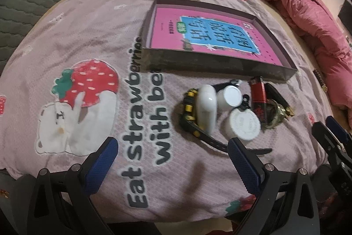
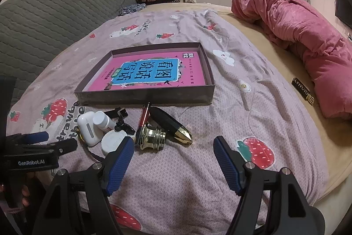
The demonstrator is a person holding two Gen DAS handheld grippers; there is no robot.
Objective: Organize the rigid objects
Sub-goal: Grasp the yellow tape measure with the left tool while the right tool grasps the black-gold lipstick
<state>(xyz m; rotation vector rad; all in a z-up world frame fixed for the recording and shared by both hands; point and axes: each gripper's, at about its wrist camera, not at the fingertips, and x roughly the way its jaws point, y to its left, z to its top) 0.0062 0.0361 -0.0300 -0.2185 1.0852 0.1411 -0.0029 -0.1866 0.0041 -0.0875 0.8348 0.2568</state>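
One black-gold cone [image 2: 170, 124], tip rightward

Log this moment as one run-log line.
left gripper: open, empty | right gripper: open, empty | small items: heaped on bedspread beside box | box: holds pink book only

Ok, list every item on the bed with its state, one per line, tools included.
Left tool: open, holding nothing.
Right tool: open, holding nothing.
Box: open, only a pink book flat inside.
Earbuds case: closed, outside box.
White bottle: capped, on its side.
White lid: loose.
Watch: unbuckled.
Red lighter: lying flat.
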